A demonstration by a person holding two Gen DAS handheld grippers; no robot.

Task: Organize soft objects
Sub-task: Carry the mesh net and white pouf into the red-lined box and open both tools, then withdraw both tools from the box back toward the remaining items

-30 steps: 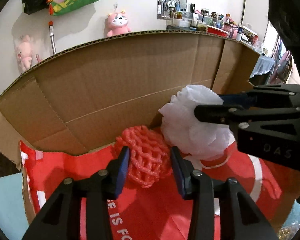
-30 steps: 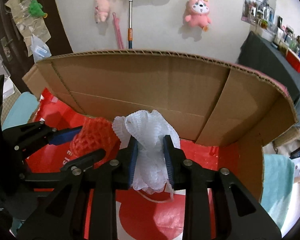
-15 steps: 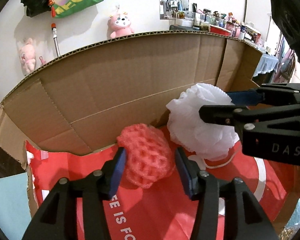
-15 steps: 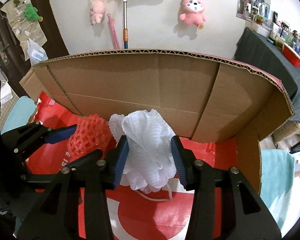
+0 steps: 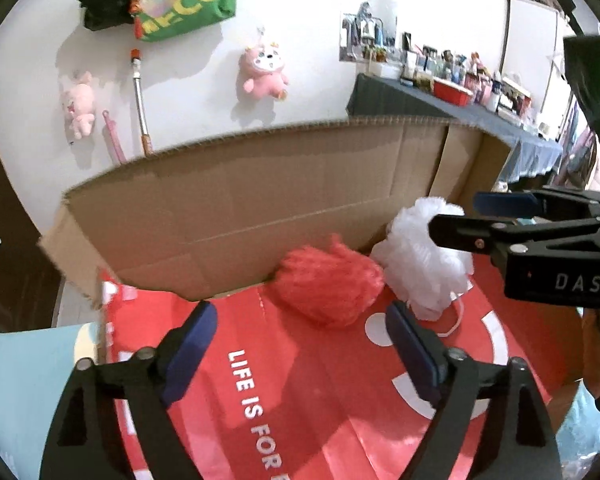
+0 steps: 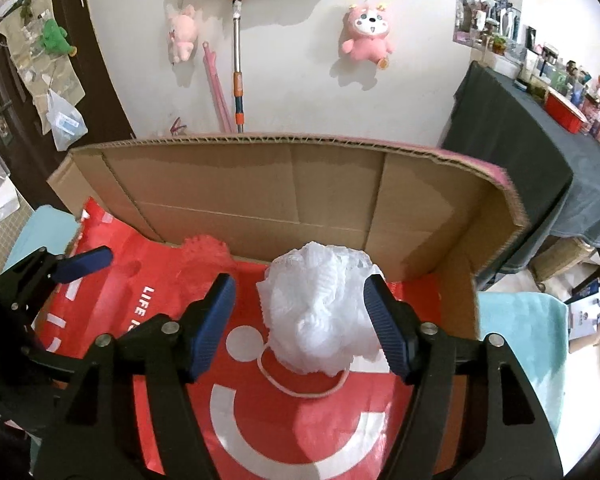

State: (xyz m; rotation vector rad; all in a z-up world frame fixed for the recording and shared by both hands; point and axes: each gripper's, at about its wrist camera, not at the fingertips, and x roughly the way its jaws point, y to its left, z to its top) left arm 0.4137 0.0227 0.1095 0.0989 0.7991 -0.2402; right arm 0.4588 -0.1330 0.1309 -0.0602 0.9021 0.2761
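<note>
The left gripper (image 5: 298, 334) is standing wide open, jaws having just been opening, the red mesh puff (image 5: 328, 284) lying free ahead of it. The right gripper (image 6: 300, 308) is also spreading, its pads flanking the white mesh puff (image 6: 320, 312) without pressing. Both puffs are resting on the red bag (image 6: 172, 360) inside the cardboard box (image 6: 260, 188).

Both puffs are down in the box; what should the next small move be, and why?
Probably lift both grippers straight out. The red puff and white puff rest on the box's red floor; the left gripper and right gripper have just been opening, jaws off them.
</note>
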